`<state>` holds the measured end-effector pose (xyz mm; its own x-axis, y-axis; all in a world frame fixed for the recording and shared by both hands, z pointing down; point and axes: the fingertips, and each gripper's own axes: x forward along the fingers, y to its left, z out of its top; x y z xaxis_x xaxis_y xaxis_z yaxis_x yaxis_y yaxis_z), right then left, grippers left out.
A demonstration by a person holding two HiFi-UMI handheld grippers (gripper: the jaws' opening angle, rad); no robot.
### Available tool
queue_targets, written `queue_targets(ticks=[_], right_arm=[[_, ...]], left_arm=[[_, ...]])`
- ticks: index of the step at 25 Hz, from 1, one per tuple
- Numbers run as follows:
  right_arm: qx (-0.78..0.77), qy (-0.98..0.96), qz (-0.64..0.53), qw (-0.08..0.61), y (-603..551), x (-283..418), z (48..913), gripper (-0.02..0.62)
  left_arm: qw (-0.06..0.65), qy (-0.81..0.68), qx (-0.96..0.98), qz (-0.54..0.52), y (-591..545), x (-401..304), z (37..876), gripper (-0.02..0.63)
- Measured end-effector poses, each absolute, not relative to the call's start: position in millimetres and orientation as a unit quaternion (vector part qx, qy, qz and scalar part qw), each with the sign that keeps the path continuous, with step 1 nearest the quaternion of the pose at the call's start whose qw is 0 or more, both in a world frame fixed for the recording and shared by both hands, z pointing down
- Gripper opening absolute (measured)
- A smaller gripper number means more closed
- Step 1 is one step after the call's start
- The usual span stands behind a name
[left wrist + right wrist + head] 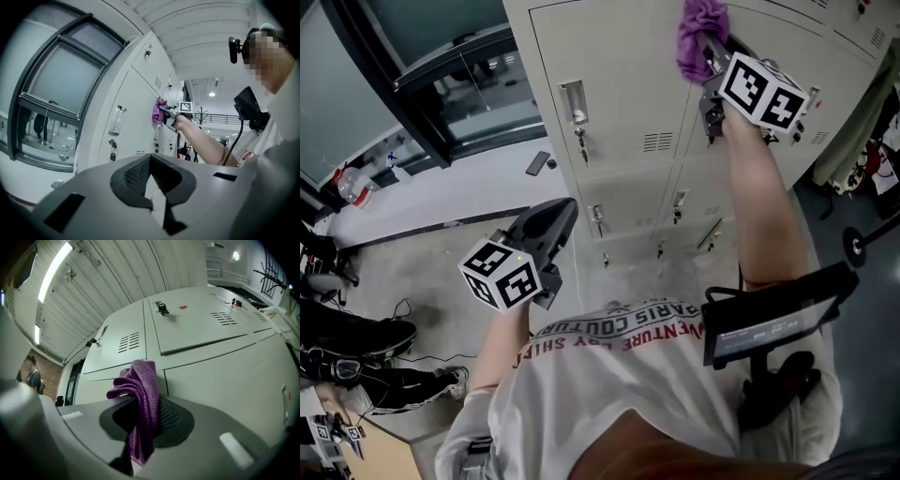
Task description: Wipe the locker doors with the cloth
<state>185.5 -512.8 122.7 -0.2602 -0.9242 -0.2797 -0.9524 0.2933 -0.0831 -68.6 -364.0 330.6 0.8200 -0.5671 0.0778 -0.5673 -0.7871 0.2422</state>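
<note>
A purple cloth (701, 37) is bunched against a grey locker door (619, 84) near the top of the bank, with my right gripper (712, 54) shut on it. In the right gripper view the cloth (143, 394) hangs out between the jaws of the right gripper (142, 420), close to the door seams (161, 376). My left gripper (562, 214) is held lower, in front of the lower lockers and apart from them, shut with nothing in it. The left gripper view shows the left gripper (154, 183), and beyond it the cloth (159, 110) on the door (136, 117).
Keys hang from a door lock (580, 141) under a handle (574, 101). A phone (538, 163) lies on the white ledge left of the lockers, below a dark-framed window (441, 56). Someone's legs (356, 361) are at the left edge. A black stand base (862, 239) sits at the right.
</note>
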Motion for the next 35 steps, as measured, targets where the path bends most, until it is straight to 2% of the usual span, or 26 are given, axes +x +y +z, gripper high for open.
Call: queue_targets(ticks=[8, 12, 18, 25, 35], right_arm=[[-0.599, 0.787, 0.045, 0.139, -510.2, 200.1, 126.3, 0.046], [-0.581, 0.796, 0.048, 0.164, -493.8, 187.5, 121.0, 0.048], [-0.479, 0.856, 0.058, 0.184, -455.7, 93.7, 114.4, 0.048], [-0.392, 0.906, 0.041, 0.155, -448.0, -18.7, 145.9, 0.048], [-0.419, 0.903, -0.001, 0.094, -500.7, -60.6, 215.1, 0.048]], left_arm=[[0.131, -0.293, 0.947, 0.002, -362.1, -61.3, 334.0, -0.001], [0.135, -0.300, 0.944, 0.002, -362.5, -69.4, 337.3, -0.001], [0.135, -0.316, 0.939, -0.005, -364.2, -85.4, 336.0, -0.001], [0.137, -0.336, 0.932, -0.015, -363.7, -105.3, 336.8, -0.001], [0.138, -0.366, 0.920, -0.022, -365.7, -133.4, 337.9, -0.001]])
